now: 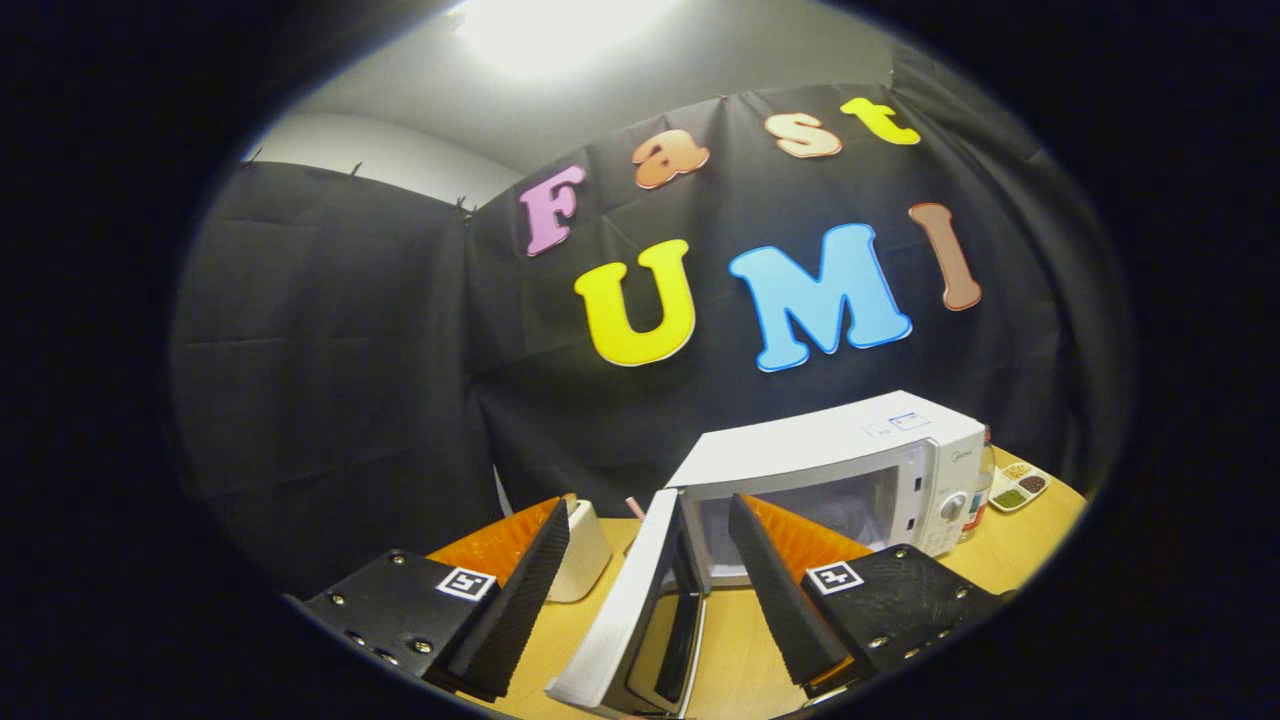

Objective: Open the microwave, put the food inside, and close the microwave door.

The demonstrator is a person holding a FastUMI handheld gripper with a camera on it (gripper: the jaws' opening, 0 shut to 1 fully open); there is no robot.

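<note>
Item: white boxy microwave [850,450], hinged white door [625,610] swung open between your wide-spread, empty gripper [650,545]. Next, you fetch food.

My claw [650,540] carries two ridged, wedge-shaped fingers [520,590] on flat mounting blocks, each studded with silver screws and marked by a square black-and-white tag [467,583].

Gripper [650,560]: jaws spread wide, holding nothing
Microwave door [630,610]: swung open, between the jaws
Microwave [850,450]: on surface [735,650], beyond the jaws
</note>
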